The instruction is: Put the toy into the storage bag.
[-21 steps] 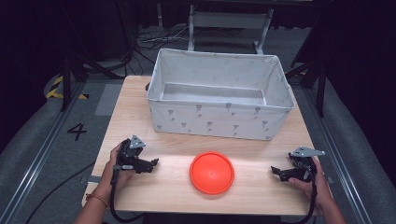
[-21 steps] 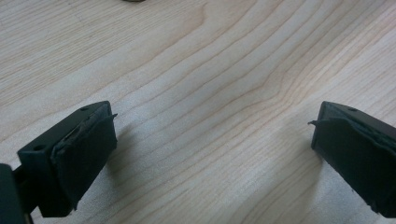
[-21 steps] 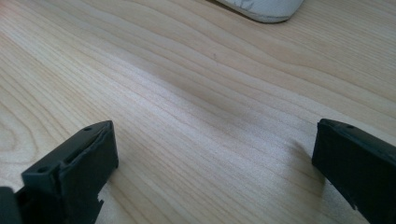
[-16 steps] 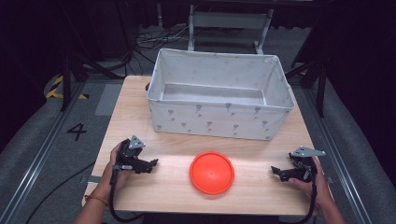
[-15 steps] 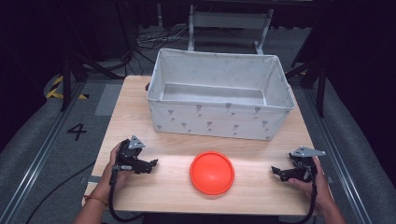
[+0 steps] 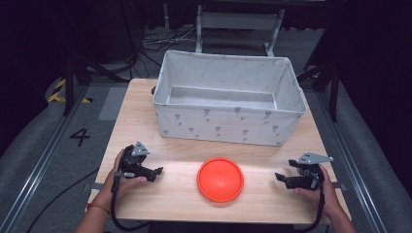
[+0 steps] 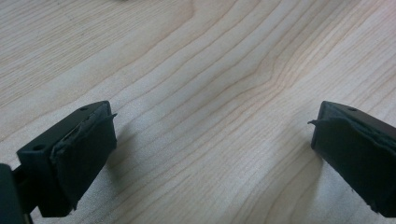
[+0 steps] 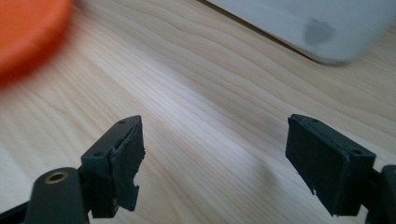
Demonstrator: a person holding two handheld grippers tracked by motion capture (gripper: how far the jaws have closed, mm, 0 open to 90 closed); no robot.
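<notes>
1. The orange disc [image 6: 220, 178] lies flat near the front edge of the wooden table [image 6: 136, 111], between the two grippers and well apart from each; bare wood lies open on both sides of it.
2. The left gripper [image 6: 156, 172] rests at the table's front left, jaws spread wide with only wood grain between them in the left gripper view [image 7: 210, 135].
3. The right gripper [image 6: 279, 178] sits at the front right near the table edge, jaws also wide and holding nothing [image 8: 212, 168].
4. A white fabric bin [image 6: 228, 126] with small grey marks spans the far half, its walls close to the side edges.
5. A "4" [image 6: 80, 137] is marked on the grey floor [image 6: 43, 160] at left.
6. Cables [image 6: 160, 41] and a metal frame [image 6: 238, 22] stand in the dark room behind.
</notes>
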